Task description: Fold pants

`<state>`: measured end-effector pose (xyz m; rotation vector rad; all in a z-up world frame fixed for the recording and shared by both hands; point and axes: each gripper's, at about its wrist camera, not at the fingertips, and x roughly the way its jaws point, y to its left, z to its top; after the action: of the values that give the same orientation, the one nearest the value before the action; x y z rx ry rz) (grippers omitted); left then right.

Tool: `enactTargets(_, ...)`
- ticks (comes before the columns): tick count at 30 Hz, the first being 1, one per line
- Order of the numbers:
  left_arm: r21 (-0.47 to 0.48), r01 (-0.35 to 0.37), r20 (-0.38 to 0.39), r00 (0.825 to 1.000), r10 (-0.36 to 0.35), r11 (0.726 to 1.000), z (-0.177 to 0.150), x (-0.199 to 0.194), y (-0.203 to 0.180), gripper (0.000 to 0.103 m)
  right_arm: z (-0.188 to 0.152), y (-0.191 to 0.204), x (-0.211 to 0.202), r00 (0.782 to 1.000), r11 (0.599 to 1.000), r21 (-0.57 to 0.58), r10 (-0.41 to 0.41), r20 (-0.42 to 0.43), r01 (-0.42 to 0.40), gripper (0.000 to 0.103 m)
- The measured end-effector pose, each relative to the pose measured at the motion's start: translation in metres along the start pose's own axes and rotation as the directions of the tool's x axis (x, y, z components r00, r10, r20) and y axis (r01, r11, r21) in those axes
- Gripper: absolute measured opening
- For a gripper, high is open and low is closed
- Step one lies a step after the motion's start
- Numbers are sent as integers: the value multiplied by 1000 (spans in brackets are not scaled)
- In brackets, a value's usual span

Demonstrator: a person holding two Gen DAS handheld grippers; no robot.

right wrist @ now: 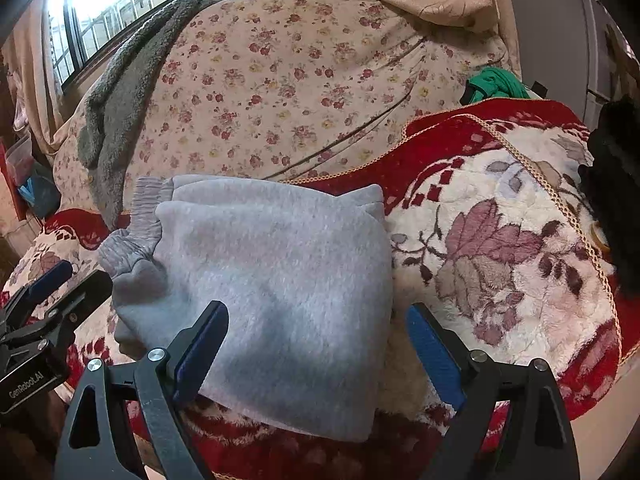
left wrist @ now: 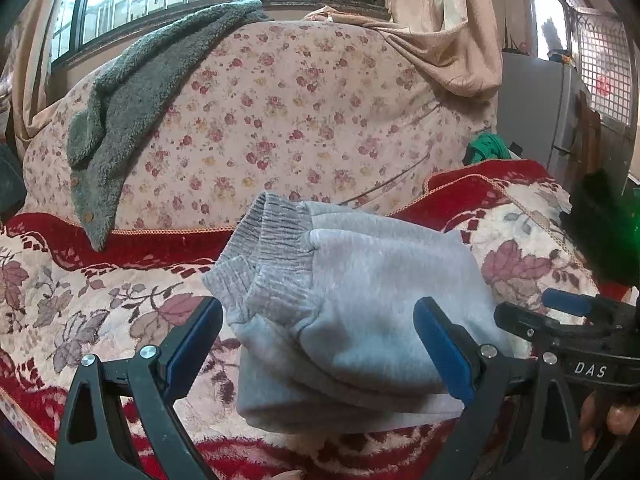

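Lying folded on the red floral blanket (right wrist: 500, 240): grey pants (right wrist: 272, 280); left gripper (left wrist: 318, 344) and right gripper (right wrist: 316, 344) both released.

The pants (left wrist: 360, 300) are matt grey fleece cloth with ribbed knit cuffs (left wrist: 276, 248). The blanket (right wrist: 500, 248) under them is plush, fuzzy pile. The tongs (left wrist: 318, 344) look like matt black plastic with blue pads (left wrist: 440, 352) and shiny metal screws (left wrist: 148, 351).

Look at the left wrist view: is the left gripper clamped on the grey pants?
No: the left gripper stands open, its fingers either side of the folded pants.
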<state>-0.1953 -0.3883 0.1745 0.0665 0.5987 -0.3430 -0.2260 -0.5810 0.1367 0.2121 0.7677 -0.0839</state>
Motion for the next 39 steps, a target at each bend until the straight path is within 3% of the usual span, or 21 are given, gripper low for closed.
enactTargets(39, 29, 14, -17, 1000, -14, 999, -4, 6, -13, 96, -3, -5, 9, 1000, 1000, 14, 5, -28, -4, 94)
